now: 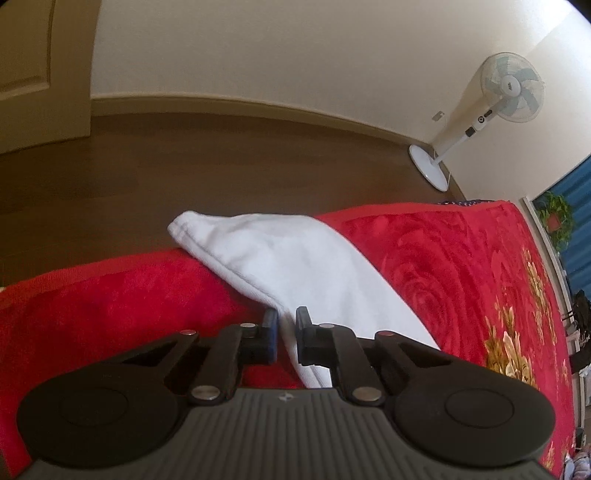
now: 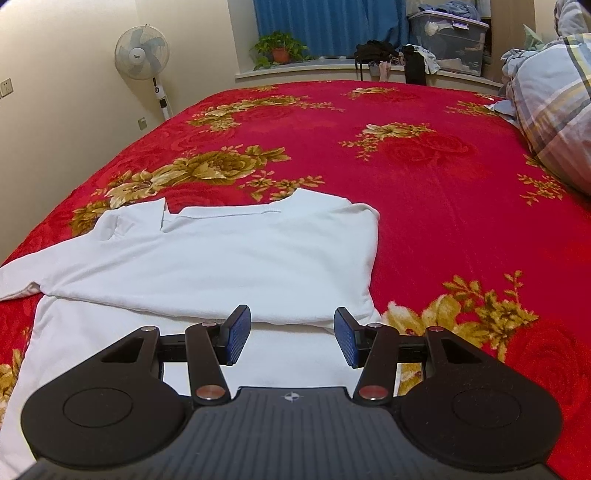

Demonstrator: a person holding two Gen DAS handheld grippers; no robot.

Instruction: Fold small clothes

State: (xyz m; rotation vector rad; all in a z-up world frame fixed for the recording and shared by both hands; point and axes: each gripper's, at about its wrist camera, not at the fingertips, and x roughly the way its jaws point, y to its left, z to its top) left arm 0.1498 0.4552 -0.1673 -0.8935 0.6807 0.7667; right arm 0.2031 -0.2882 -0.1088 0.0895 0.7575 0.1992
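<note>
Still unreadable, fan (image 2: 141, 51) hub label (white shirt (image 2: 221, 258), red blanket (image 2: 443, 184)).

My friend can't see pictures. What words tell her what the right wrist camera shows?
A white cotton shirt, partly folded, lies on a red bed blanket with gold flowers. The black right gripper with blue pads hangs open over the shirt's near edge. Behind stand a white pedestal fan and a blue curtain.

Nothing in the room could be read; the small badge at the hub of the fan (image 2: 141, 52) was too blurred to make out.
</note>
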